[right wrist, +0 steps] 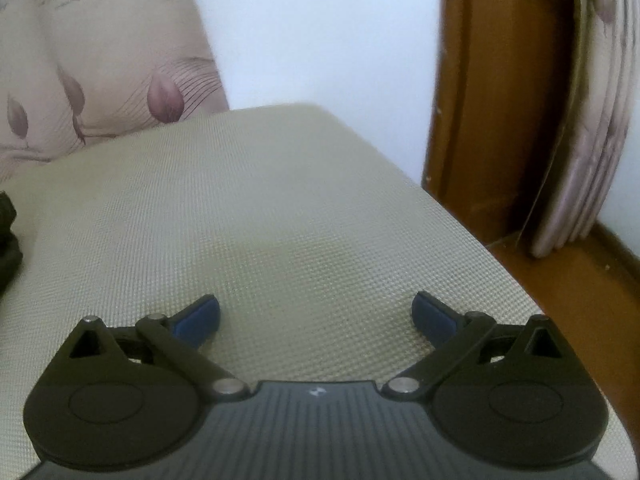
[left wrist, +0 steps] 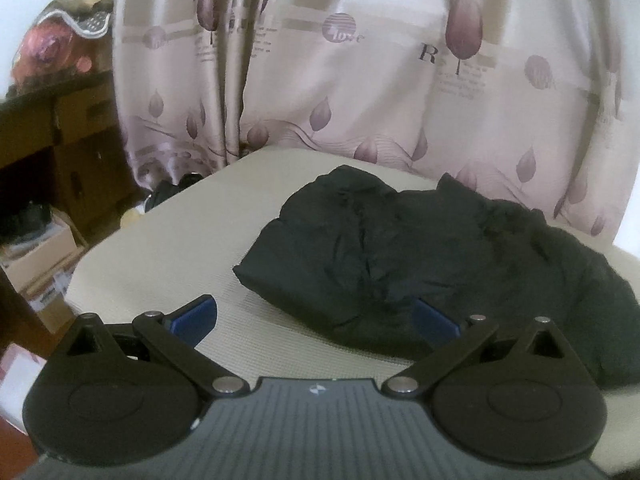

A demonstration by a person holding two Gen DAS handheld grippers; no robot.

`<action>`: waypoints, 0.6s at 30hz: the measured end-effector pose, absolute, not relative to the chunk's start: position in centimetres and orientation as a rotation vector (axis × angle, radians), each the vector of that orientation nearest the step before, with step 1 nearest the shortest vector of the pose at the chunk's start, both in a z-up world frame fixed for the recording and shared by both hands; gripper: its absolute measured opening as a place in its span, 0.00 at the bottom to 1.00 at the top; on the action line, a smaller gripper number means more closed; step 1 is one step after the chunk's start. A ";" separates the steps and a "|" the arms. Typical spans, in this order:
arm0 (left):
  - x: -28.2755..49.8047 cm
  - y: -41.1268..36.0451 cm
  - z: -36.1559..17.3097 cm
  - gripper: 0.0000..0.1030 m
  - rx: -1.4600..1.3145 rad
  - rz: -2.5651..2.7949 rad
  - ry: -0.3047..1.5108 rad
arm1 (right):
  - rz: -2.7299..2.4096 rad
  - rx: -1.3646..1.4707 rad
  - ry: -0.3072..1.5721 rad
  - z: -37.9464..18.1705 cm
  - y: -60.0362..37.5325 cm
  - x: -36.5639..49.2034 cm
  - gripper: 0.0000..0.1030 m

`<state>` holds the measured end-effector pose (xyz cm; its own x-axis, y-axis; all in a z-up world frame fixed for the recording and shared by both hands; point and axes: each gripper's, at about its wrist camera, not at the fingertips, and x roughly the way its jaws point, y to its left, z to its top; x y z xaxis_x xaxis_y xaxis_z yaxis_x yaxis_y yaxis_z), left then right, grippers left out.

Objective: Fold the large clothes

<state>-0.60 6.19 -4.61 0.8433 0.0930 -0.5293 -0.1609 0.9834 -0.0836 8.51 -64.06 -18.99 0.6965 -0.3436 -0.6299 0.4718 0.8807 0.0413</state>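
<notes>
Black crumpled fabric garment point(left wrist: 440, 264) bundled at one o'clock on beige woven mat point(left wrist: 168, 248) — left gripper point(left wrist: 316, 316) and right gripper point(right wrist: 316, 316) both spread, empty, likely between folds.

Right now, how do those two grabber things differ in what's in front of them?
The left gripper faces the black garment, with one of its fingers at the cloth's near edge; the right gripper faces only the bare beige mat, the garment just at its view's left edge. Both are open and hold nothing.
</notes>
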 end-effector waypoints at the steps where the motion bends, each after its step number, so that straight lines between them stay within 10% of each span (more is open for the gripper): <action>1: -0.6 6.3 -4.8 1.00 -0.134 0.127 0.548 | -0.464 0.193 0.662 -19.1 -63.7 8.6 1.00; 18: -4.4 9.0 -3.4 1.00 -0.219 0.111 0.319 | -0.477 0.202 0.665 -18.8 -63.4 8.7 1.00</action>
